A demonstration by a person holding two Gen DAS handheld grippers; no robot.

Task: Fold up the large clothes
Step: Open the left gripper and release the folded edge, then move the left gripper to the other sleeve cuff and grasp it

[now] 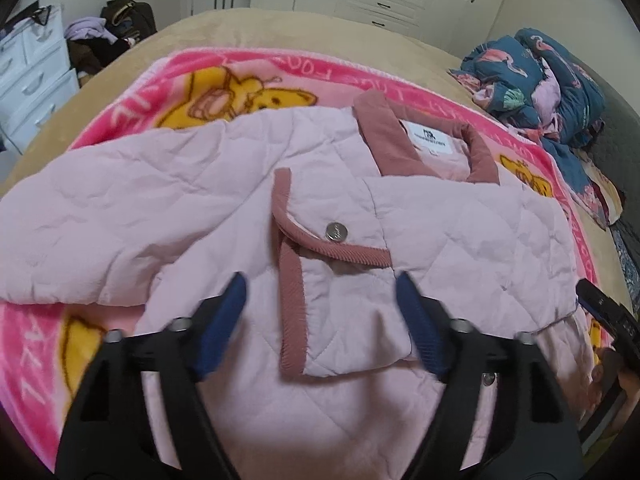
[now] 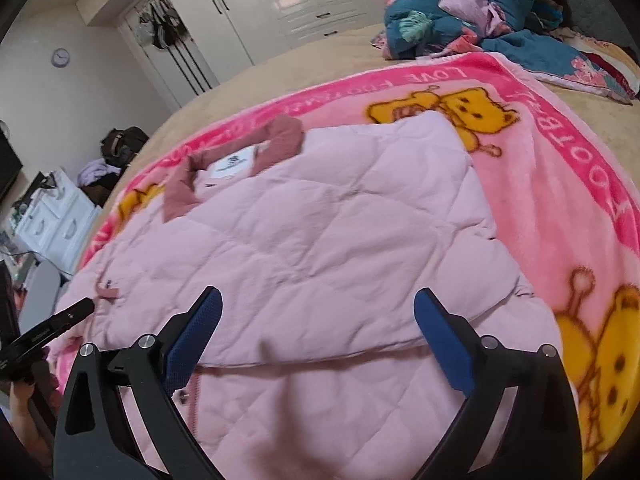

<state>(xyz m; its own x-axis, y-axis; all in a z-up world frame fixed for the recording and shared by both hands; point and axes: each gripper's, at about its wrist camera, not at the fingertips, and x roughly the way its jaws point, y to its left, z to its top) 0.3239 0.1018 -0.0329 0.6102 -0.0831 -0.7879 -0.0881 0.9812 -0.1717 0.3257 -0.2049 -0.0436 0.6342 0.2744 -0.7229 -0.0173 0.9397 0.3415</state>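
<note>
A pale pink quilted jacket [image 1: 224, 208] with dusty-rose collar [image 1: 400, 136] and trim lies on a pink bear-print blanket [image 1: 132, 100] on the bed. A sleeve is folded across its front, with a metal snap [image 1: 336, 232] showing. My left gripper [image 1: 320, 292] is open and empty, hovering just above the folded cuff. In the right wrist view the jacket [image 2: 320, 240] lies with its side folded over, and my right gripper [image 2: 316, 312] is open and empty just above the folded edge. The other gripper's black tip shows at the left of the right wrist view [image 2: 60, 320].
A heap of teal and pink bedding [image 1: 552, 80] lies at the bed's far right. White drawers [image 1: 28, 72] and a pile of clothes [image 1: 104, 36] stand left of the bed. White wardrobes [image 2: 280, 0] line the far wall.
</note>
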